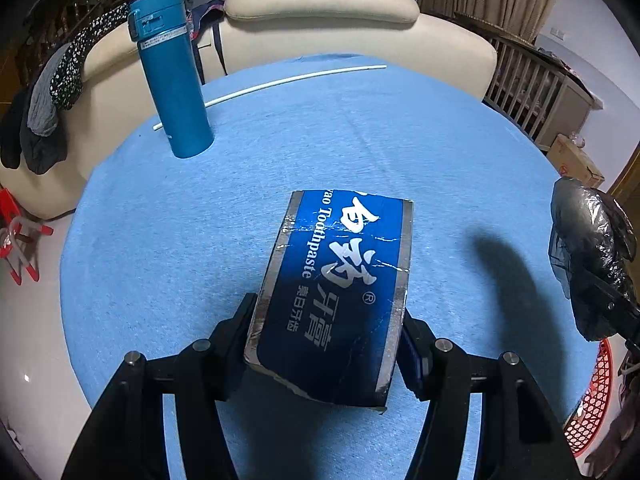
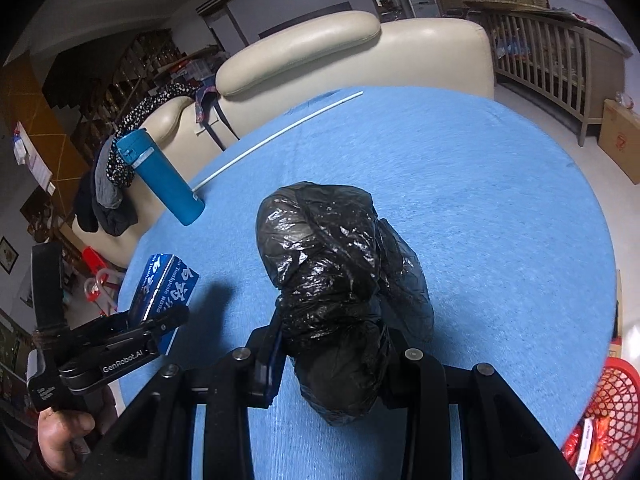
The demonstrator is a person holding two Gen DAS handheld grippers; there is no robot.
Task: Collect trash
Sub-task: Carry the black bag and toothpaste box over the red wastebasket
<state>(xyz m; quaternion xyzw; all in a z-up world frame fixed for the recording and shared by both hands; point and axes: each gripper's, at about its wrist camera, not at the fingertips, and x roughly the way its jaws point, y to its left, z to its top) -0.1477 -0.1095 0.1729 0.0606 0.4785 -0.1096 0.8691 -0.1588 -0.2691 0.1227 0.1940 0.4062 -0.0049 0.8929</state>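
Observation:
My left gripper [image 1: 328, 332] is shut on a blue toothpaste box [image 1: 340, 280] with silver edges, held above the round blue table [image 1: 400, 128]. My right gripper [image 2: 332, 344] is shut on a crumpled black plastic bag [image 2: 336, 272], also above the table. In the left wrist view the bag [image 1: 588, 256] shows at the right edge. In the right wrist view the box [image 2: 164, 284] and the left gripper [image 2: 160, 324] show at the lower left.
A blue thermos bottle [image 1: 170, 72] stands at the table's far left, with a thin white stick [image 1: 272, 84] lying behind it. A cream sofa [image 1: 320, 8] is beyond the table. A red mesh basket [image 2: 604, 420] sits on the floor at the right.

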